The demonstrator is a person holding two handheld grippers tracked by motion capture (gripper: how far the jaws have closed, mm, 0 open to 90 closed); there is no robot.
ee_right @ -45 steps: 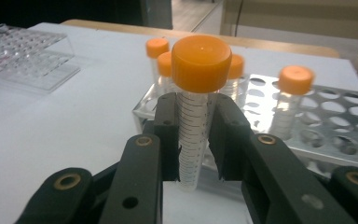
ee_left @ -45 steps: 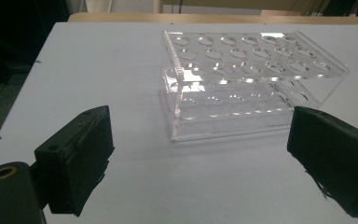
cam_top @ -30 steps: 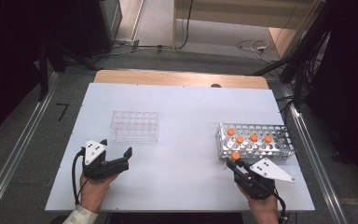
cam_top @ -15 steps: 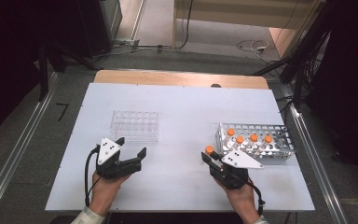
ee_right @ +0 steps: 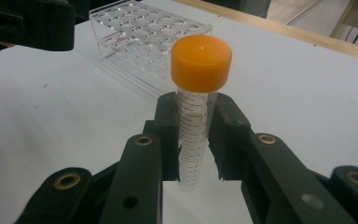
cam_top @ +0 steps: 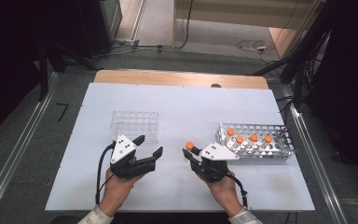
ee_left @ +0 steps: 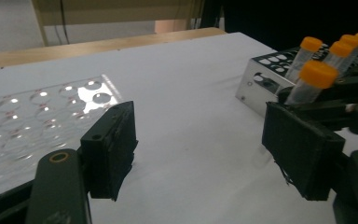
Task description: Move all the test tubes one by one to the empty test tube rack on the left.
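My right gripper [cam_top: 190, 153] is shut on a clear graduated tube with an orange cap [ee_right: 196, 116], held upright just above the table near its middle. The cap [cam_top: 189, 145] stands left of the white metal rack [cam_top: 279, 150]. My left gripper [cam_top: 149, 145] is open and empty, its jaws wide apart, a short way left of the tube. In the left gripper view the held tube [ee_left: 313, 77] sits beyond the right jaw. A clear plastic rack [cam_top: 134, 124] with empty wells lies just behind the left gripper.
The metal rack holds several more orange-capped tubes [cam_top: 253, 137] at the table's right side. The white table [cam_top: 186, 105] ends in a wooden strip [cam_top: 177, 78] at the far edge. Dark equipment and cables lie on the floor beyond.
My right gripper has carried the tube left, away from the metal rack toward the table's middle. My left gripper has moved right toward it, still open.
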